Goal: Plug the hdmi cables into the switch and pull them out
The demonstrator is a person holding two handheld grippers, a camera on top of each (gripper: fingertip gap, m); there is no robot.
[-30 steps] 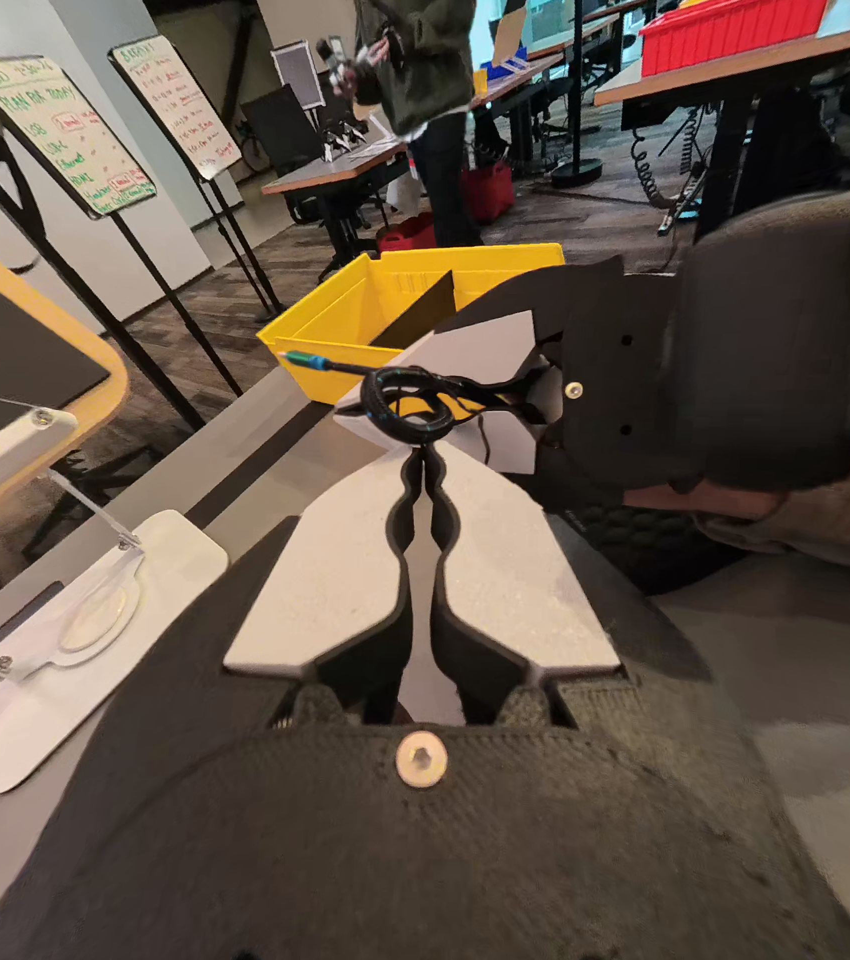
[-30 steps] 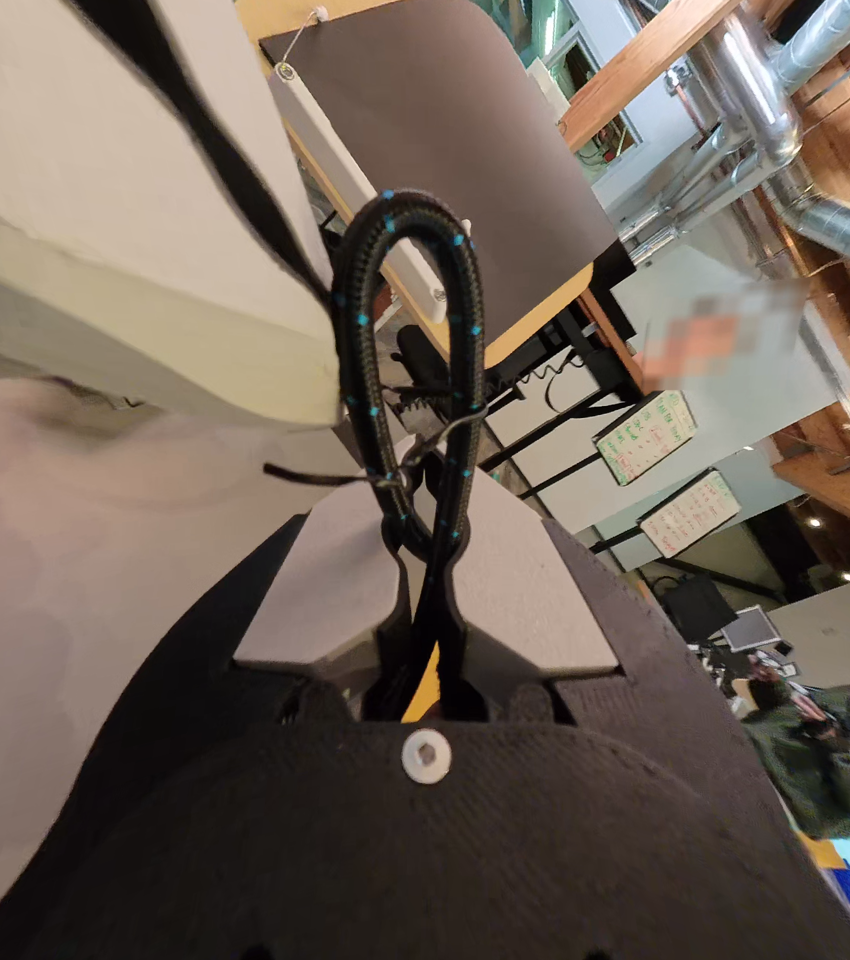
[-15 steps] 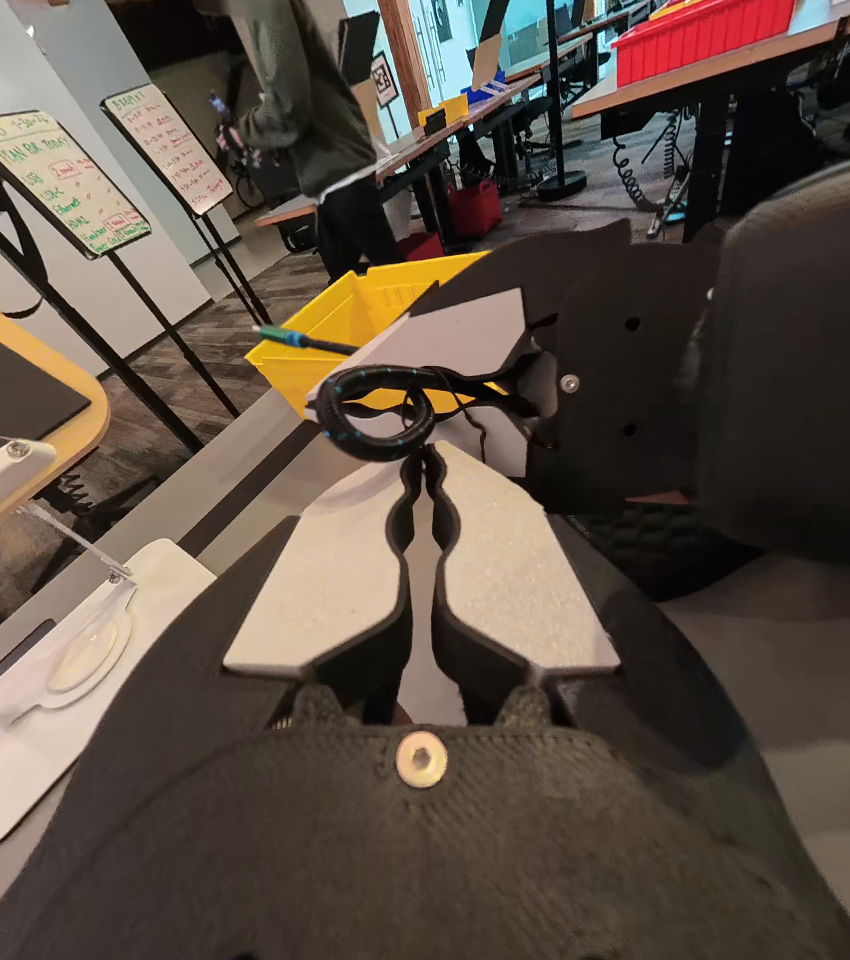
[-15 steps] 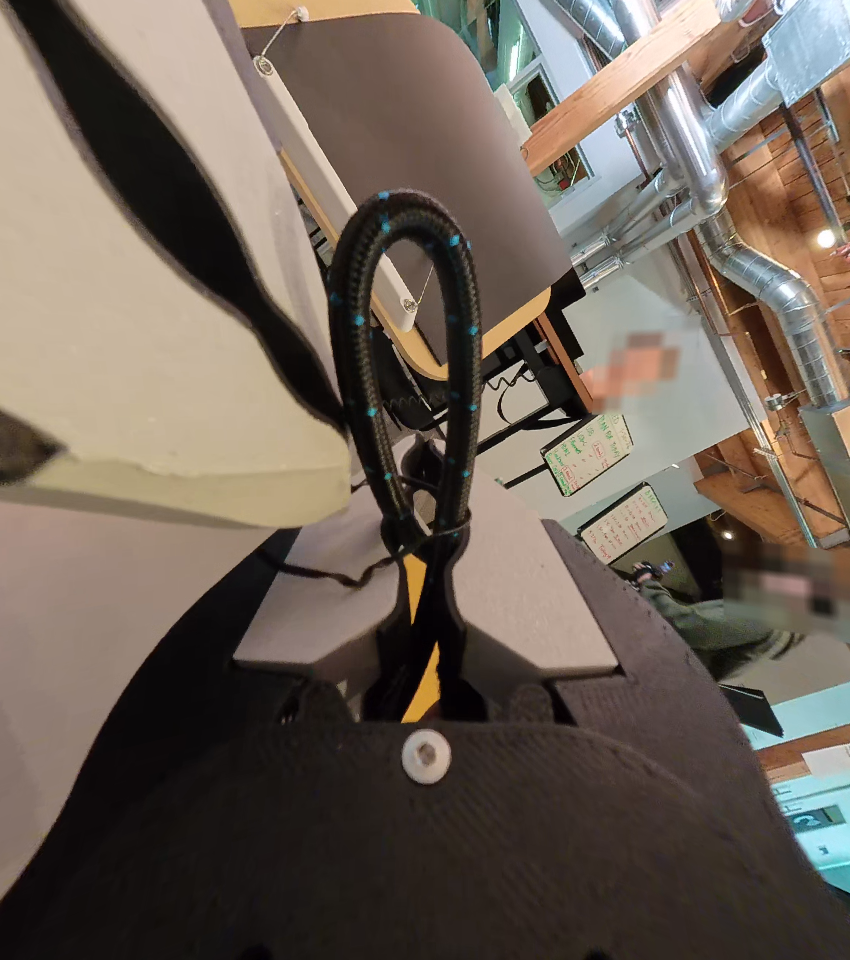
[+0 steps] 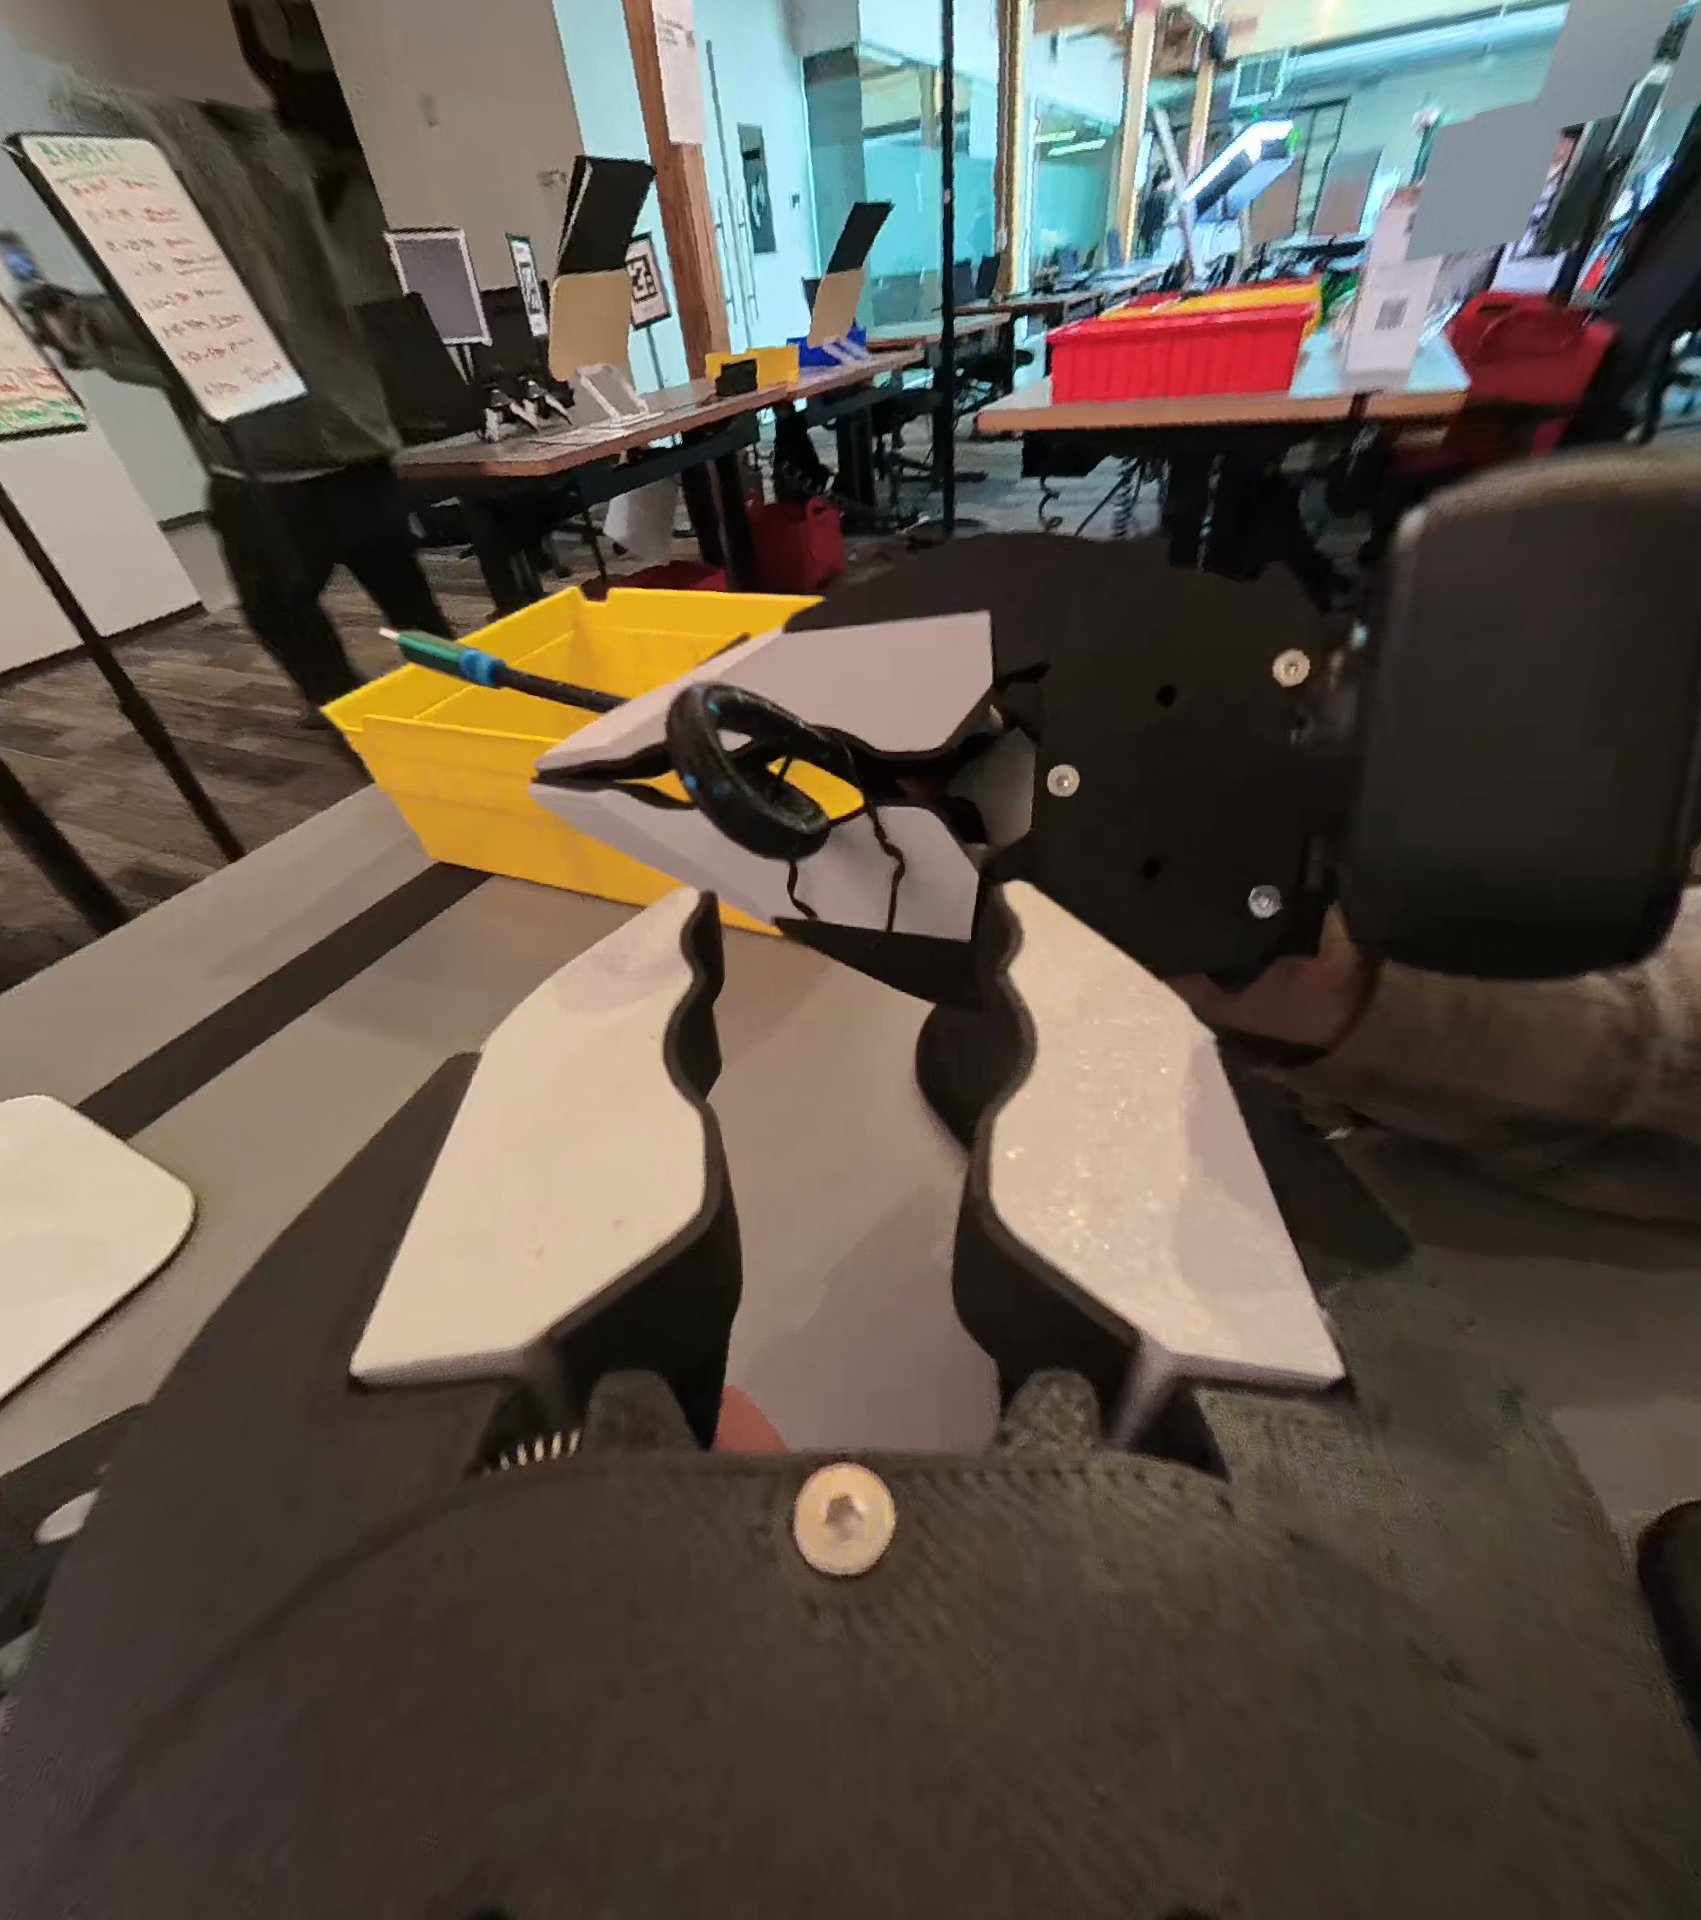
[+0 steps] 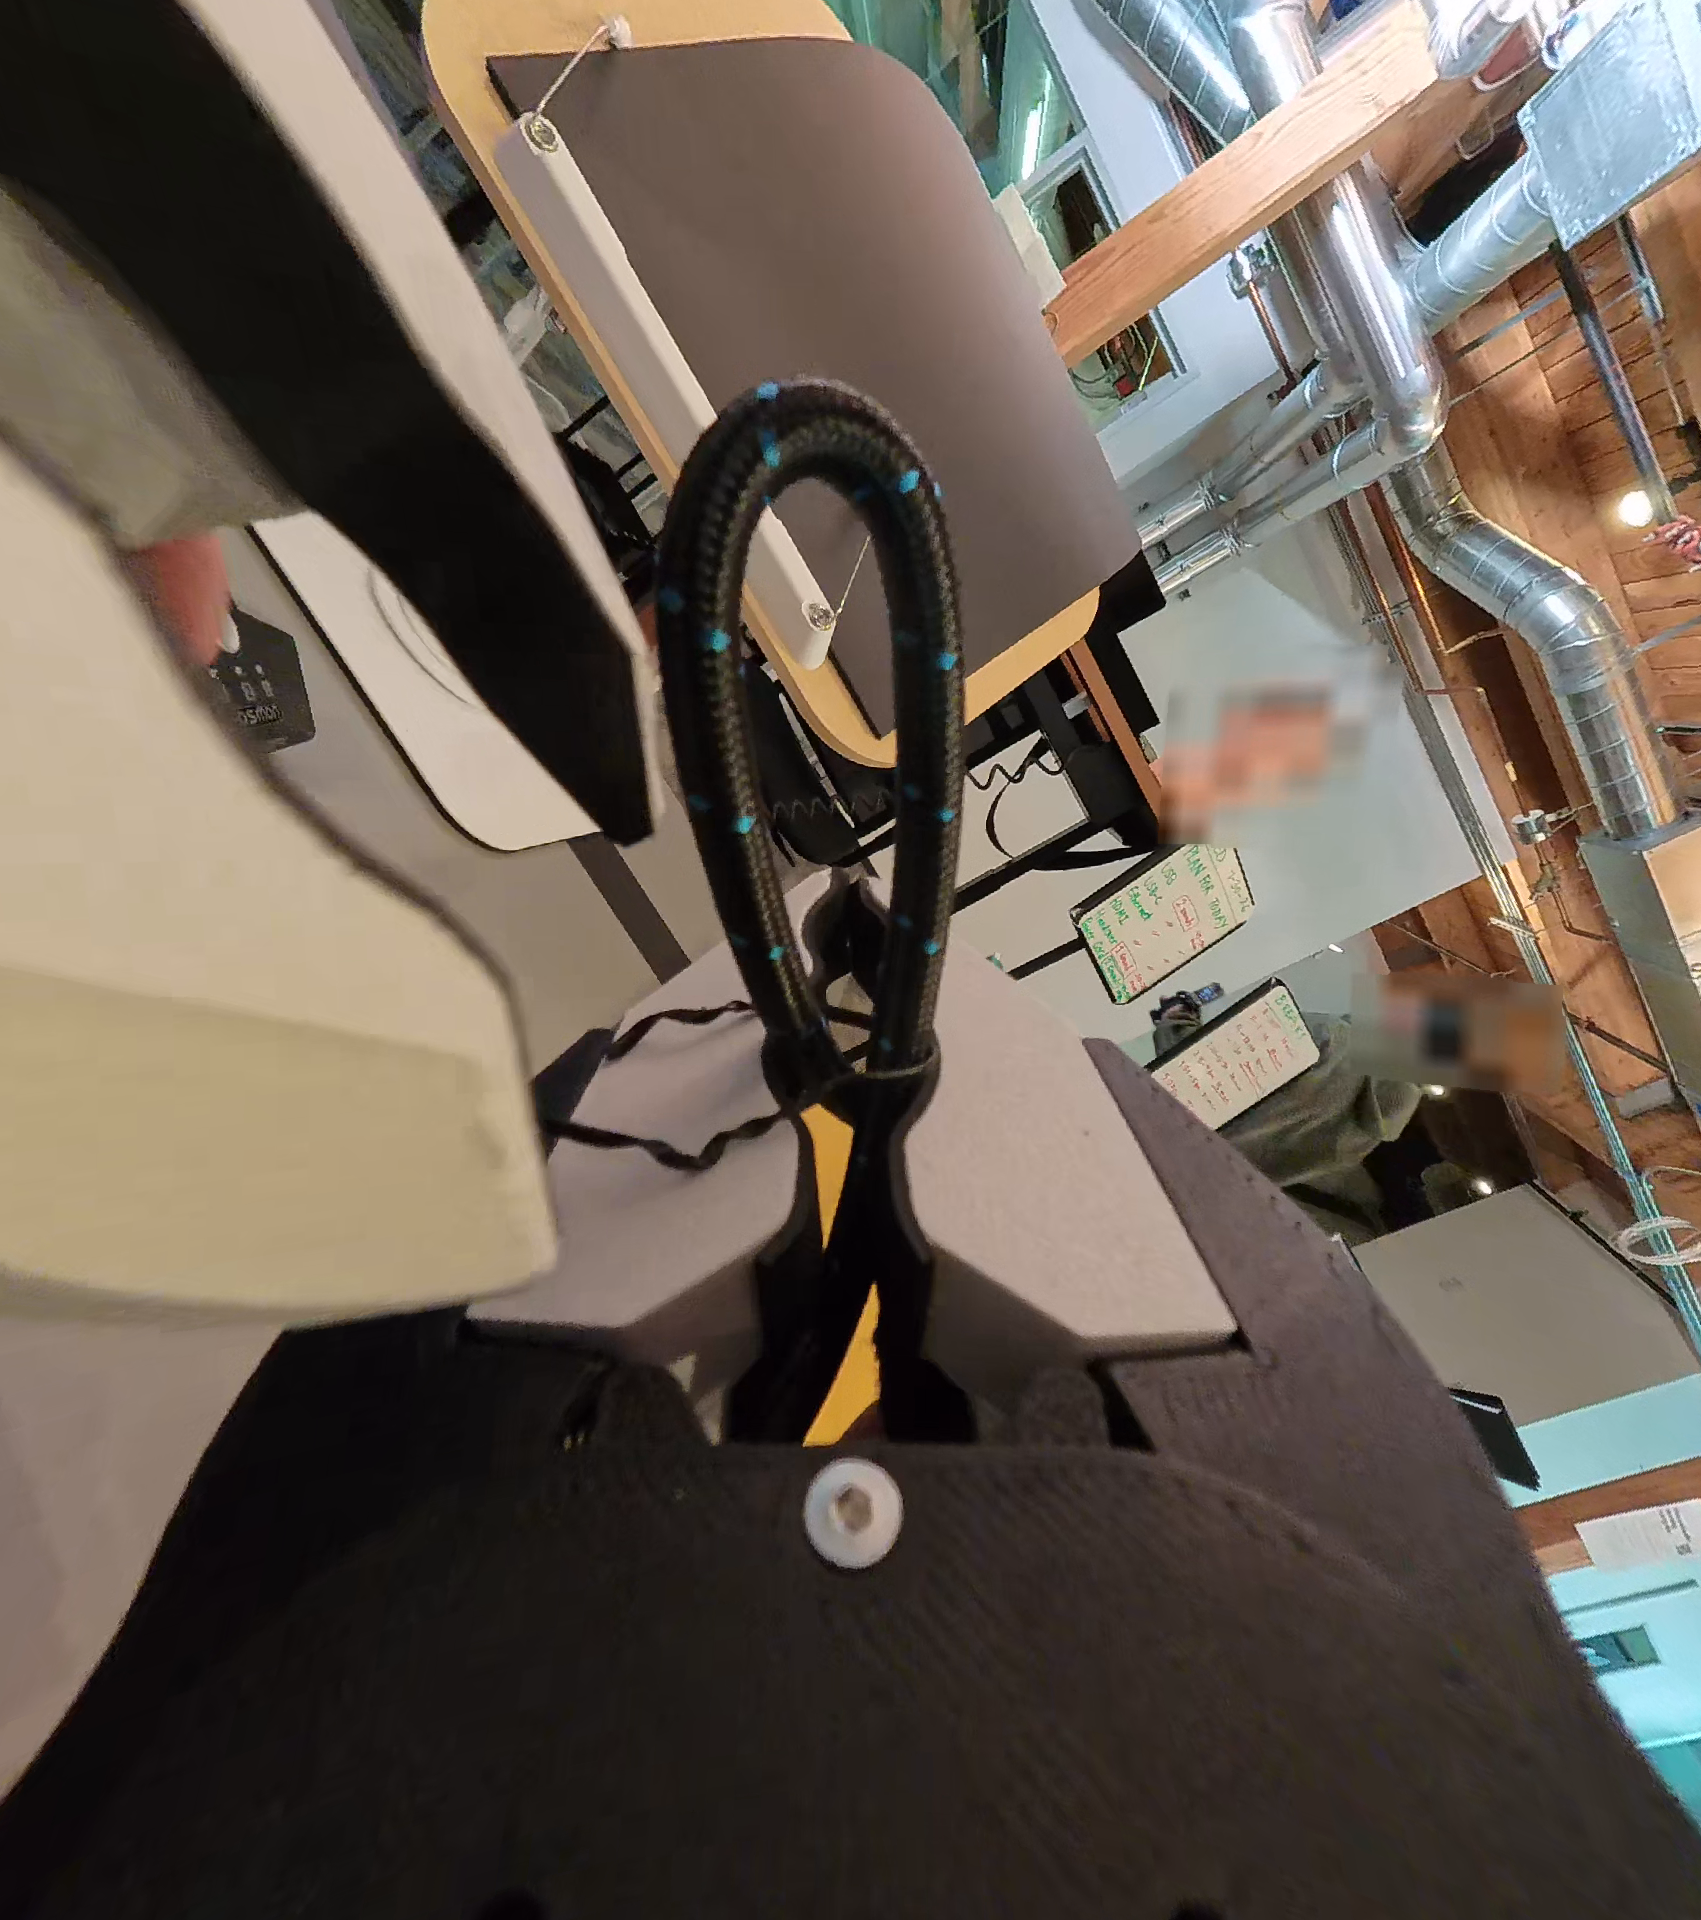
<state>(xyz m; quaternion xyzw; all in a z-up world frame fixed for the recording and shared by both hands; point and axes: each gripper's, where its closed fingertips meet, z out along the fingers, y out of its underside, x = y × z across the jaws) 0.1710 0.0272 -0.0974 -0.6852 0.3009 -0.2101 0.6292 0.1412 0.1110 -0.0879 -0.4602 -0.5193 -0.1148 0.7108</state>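
Observation:
My right gripper [image 6: 851,935] is shut on a folded loop of black braided cable with blue flecks [image 6: 716,644], tied with a thin black string. In the left wrist view the right gripper [image 5: 555,777] hangs above the grey table [image 5: 306,987], just beyond my left gripper [image 5: 851,935], and holds the cable loop [image 5: 700,758]. The cable's green and blue plug [image 5: 441,655] sticks out to the left. My left gripper is open and empty; one of its fingers [image 6: 150,987] fills the left of the right wrist view. A small black box with buttons [image 6: 259,691] lies on the table behind it.
A yellow bin [image 5: 472,758] stands at the table's far edge. A white pad [image 5: 15,1226] lies at the left. Whiteboards on stands [image 5: 181,281] and a person [image 5: 306,416] are beyond the table. Desks with a red bin [image 5: 1178,353] stand farther back.
My left gripper has opened; it was shut before. The right gripper with the cable loop has shifted right and a little farther off. The person in the background has walked left.

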